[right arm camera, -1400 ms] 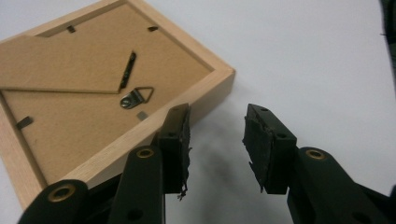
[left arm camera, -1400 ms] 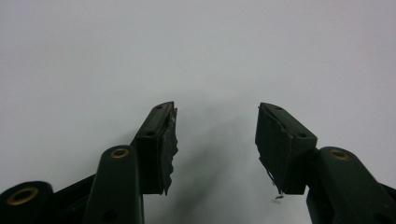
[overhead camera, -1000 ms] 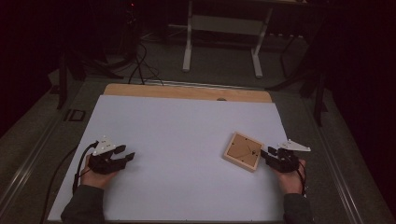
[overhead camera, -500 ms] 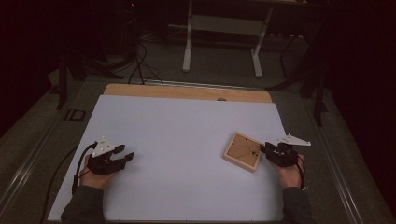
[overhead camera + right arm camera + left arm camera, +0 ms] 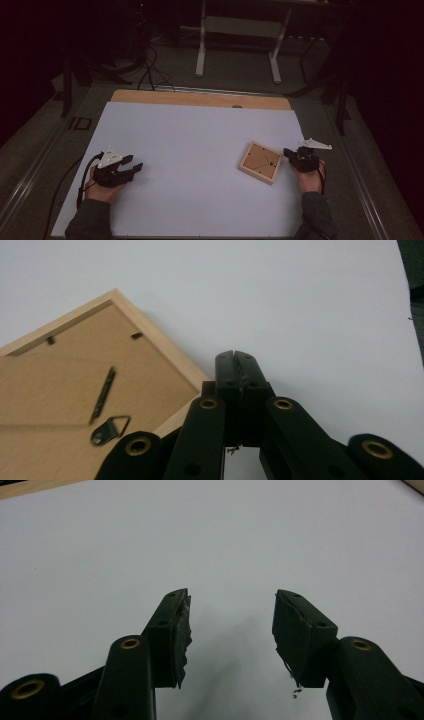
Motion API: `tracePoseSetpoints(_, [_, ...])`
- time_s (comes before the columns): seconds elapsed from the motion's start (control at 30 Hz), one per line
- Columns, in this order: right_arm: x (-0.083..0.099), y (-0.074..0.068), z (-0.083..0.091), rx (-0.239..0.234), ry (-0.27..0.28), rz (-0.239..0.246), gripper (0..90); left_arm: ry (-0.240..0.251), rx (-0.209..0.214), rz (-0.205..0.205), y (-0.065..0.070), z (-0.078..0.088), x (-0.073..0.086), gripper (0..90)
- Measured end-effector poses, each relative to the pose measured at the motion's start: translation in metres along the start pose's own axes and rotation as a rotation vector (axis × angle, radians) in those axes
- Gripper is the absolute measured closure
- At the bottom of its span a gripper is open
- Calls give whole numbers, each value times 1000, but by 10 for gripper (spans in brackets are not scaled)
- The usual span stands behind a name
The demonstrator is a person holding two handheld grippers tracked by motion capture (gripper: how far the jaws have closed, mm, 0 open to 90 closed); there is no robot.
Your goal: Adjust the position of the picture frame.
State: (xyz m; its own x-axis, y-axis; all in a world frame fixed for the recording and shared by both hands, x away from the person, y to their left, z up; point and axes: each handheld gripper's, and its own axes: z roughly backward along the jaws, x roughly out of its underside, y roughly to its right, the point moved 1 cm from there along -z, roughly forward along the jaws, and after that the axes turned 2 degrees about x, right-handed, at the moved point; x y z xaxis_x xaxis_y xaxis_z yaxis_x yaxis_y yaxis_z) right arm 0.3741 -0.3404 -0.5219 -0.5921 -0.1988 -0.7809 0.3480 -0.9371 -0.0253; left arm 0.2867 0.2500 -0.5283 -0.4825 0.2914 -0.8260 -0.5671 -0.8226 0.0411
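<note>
A light wooden picture frame [image 5: 261,161] lies face down on the white table sheet [image 5: 200,150], its back board, small clips and hanging hook [image 5: 107,429] up. My right gripper [image 5: 288,152] rests just right of the frame's edge, jaws pressed together with nothing between them; in the right gripper view its tip [image 5: 238,356] sits beside the frame's corner [image 5: 95,385]. At the left of the table my left gripper [image 5: 134,165] lies with its jaws apart, and the left gripper view has bare white sheet between its fingers [image 5: 175,630].
A wooden strip [image 5: 200,98] borders the sheet's far edge. Beyond the table stand a white metal stand [image 5: 239,30] and floor cables [image 5: 150,75]. A cable [image 5: 65,185] trails off the table's left side from the left gripper.
The right gripper has shifted slightly forward along the frame's right edge. The left gripper has stayed put, jaws still apart.
</note>
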Motion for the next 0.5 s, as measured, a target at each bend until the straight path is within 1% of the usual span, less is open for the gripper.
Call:
tracePoseSetpoints(0.1, [-1,2,-4,9,-16,-9,896,1,-1,0,0,0,0,498])
tracePoseSetpoints(0.2, [0,5,-6,17,-29,-28,896,1,-4,-2,0,0,0,499])
tracePoseSetpoints(0.27, [2,6,-6,14,-37,-40,896,-1,-5,-6,1,0,0,500])
tracePoseSetpoints(0.4, [4,4,-8,-3,-55,-42,897,-1,-5,-6,1,0,0,500])
tracePoseSetpoints(0.43, [5,4,-9,3,-57,-41,897,-1,-5,-5,1,0,0,501])
tracePoseSetpoints(0.5, [5,4,-10,-5,-56,-54,897,0,-6,-6,1,0,0,501])
